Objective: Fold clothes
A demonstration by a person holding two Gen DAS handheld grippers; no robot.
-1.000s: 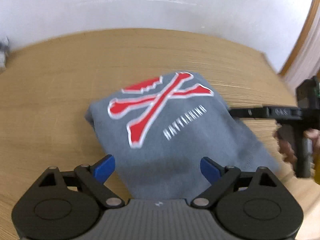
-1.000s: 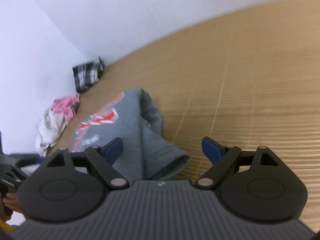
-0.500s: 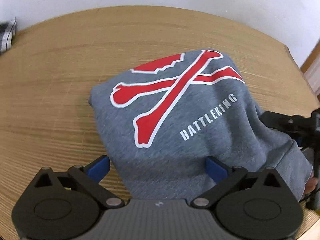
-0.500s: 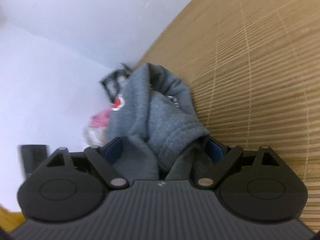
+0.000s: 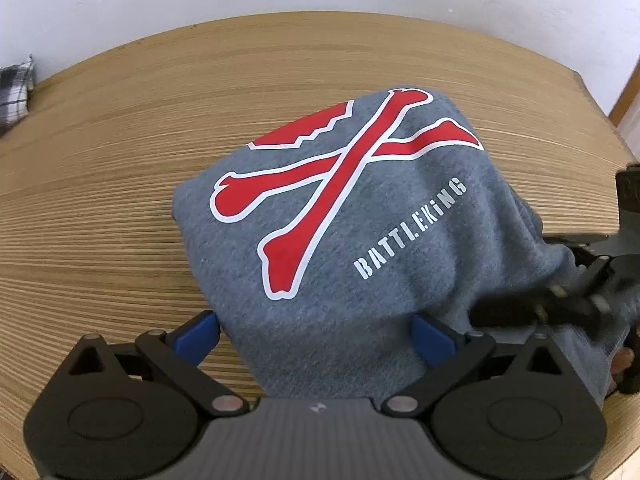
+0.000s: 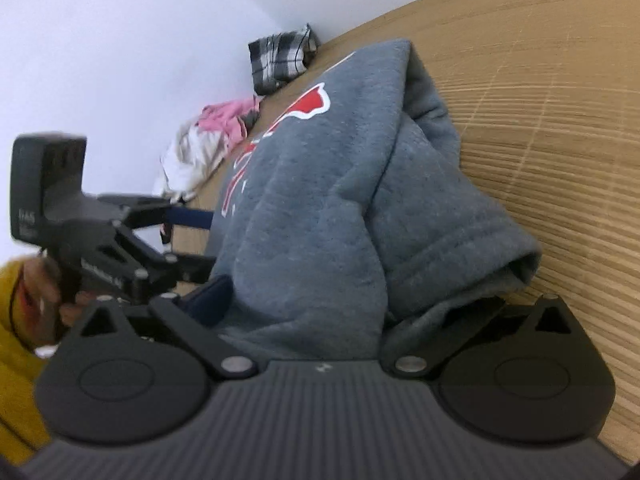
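A grey sweatshirt (image 5: 360, 240) with red crossed bones and white lettering lies folded on the wooden table (image 5: 120, 200). My left gripper (image 5: 316, 334) points steeply down over its near edge, jaws wide open, with the cloth between them and the left pad at the hem. The right wrist view shows the left gripper (image 6: 192, 240) beside the sweatshirt (image 6: 320, 200). My right gripper (image 6: 352, 304) is at the bundled sleeve end and its jaws are closing. Cloth fills the gap and covers the right finger. It also shows as the right gripper (image 5: 552, 276) at the garment's right side.
A plaid cloth (image 6: 280, 60) and a pink and white heap of clothes (image 6: 208, 140) lie against the wall at the table's far end. The plaid cloth (image 5: 14, 92) shows far left. A hand (image 6: 44, 292) and a yellow sleeve (image 6: 16, 360) hold the left gripper.
My right gripper has swung in to the sweatshirt's sleeve end, which now lies between its jaws. My left gripper has sunk closer to the near edge and stands a little wider.
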